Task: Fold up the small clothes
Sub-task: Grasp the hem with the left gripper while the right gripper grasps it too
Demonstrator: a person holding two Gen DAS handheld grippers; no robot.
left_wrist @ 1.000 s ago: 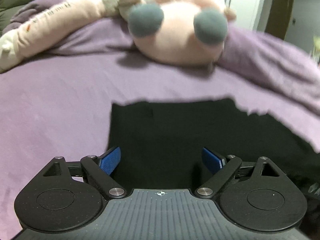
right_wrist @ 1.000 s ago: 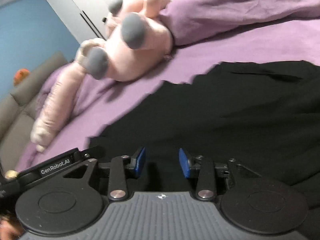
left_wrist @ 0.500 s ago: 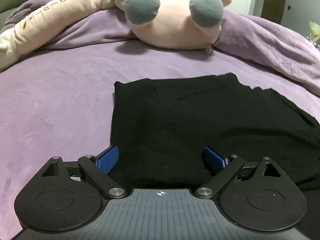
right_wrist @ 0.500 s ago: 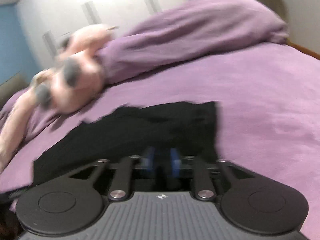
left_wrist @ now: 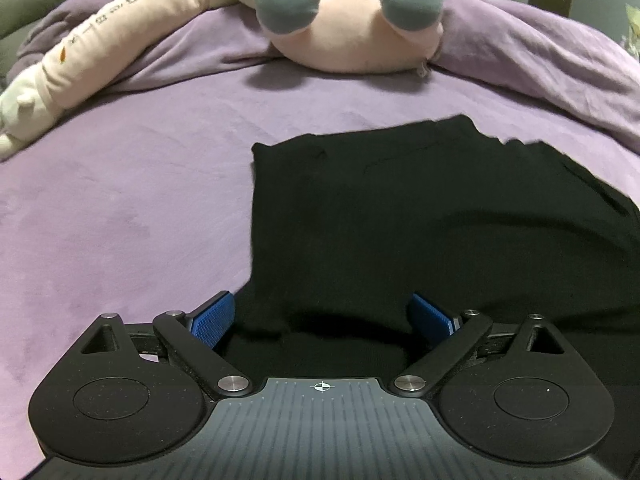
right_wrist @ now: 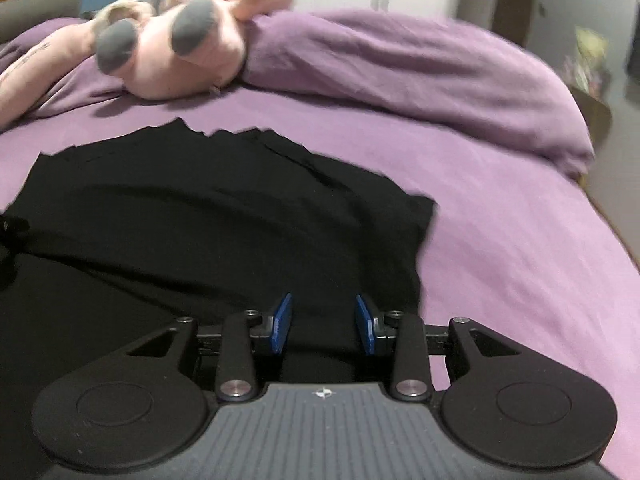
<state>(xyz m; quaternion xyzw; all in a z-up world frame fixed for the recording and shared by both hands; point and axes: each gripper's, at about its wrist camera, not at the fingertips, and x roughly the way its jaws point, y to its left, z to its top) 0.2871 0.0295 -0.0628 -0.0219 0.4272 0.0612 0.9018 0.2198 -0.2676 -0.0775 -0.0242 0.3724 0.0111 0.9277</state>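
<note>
1. a black garment (left_wrist: 420, 216) of soft, matte knit is lying flat on a purple bedsheet (left_wrist: 120, 208), its far edge jagged and its left edge running straight toward the near edge of the bed.
2. the left gripper (left_wrist: 322, 318) is hovering low at the garment's near left corner, its jaws spread wide; the blue, finely ribbed pads (left_wrist: 212, 319) are standing apart with dark cloth lying between them, and nothing is being pinched.
3. the right gripper (right_wrist: 323, 324) is sitting over the garment's near right part, just inside its right edge; its flat blue pads (right_wrist: 280, 324) are parted by a narrower gap, with black fabric showing between them. whether the pads are touching the cloth cannot be told.
4. the garment (right_wrist: 208, 232) is showing a long, shallow fold running across its width, and its right edge is curling slightly where it is meeting the sheet (right_wrist: 520, 260).
5. a plump pink plush toy (left_wrist: 352, 20) with two rounded grey feet is resting at the far edge of the bed, beside a long pale pink stuffed cushion (left_wrist: 100, 52) printed with small characters.
6. a rumpled purple duvet (right_wrist: 420, 80) is bunching in soft ridges along the bed's far right side, well apart from the garment.
</note>
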